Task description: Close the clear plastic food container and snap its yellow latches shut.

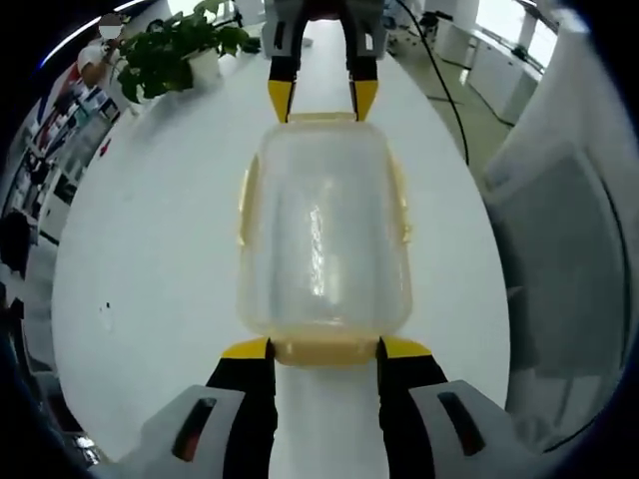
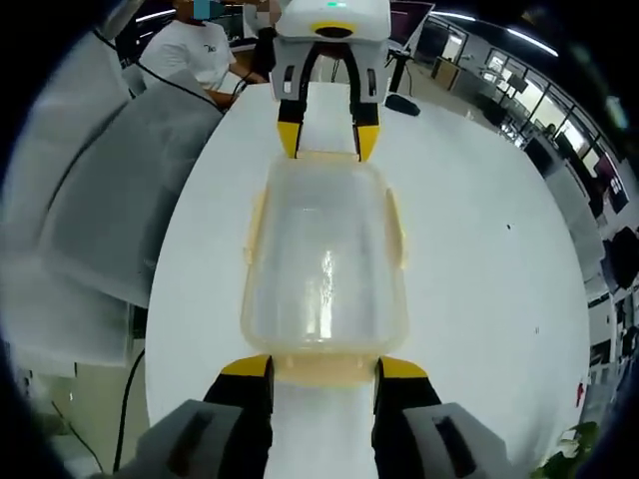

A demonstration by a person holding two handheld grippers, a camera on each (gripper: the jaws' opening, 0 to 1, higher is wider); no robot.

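Left gripper [image 1: 324, 347]: jaws spread wide, one tip at each side of the near-end yellow latch [image 1: 324, 350], gripping nothing; whether the tips touch the container's rim I cannot tell.
Right gripper [image 2: 324, 367]: the same stance at the opposite end, jaws parted around that end latch [image 2: 324, 370], nothing clenched between them.
Each gripper in the other's view: the right gripper shows at the far end in the left gripper view [image 1: 323, 100], the left at the far end in the right gripper view [image 2: 327, 140], both with jaws apart.
Container [image 1: 324, 235]: clear plastic food container, lying flat on the white table [image 1: 150, 259], between the two grippers; the lid appears seated on top.
Side latches [image 1: 245, 205]: yellow, along the long edges; whether they are snapped down I cannot tell.
Step in hand: likely lid already on, the end latches being addressed from both ends.
Next move calls for: pressing each end flap down and inward until it catches, both ends balanced so the container does not slide.
Surroundings: potted plant [image 1: 170, 50] at the table's far end; a seated person [image 2: 195, 55] beyond the table.
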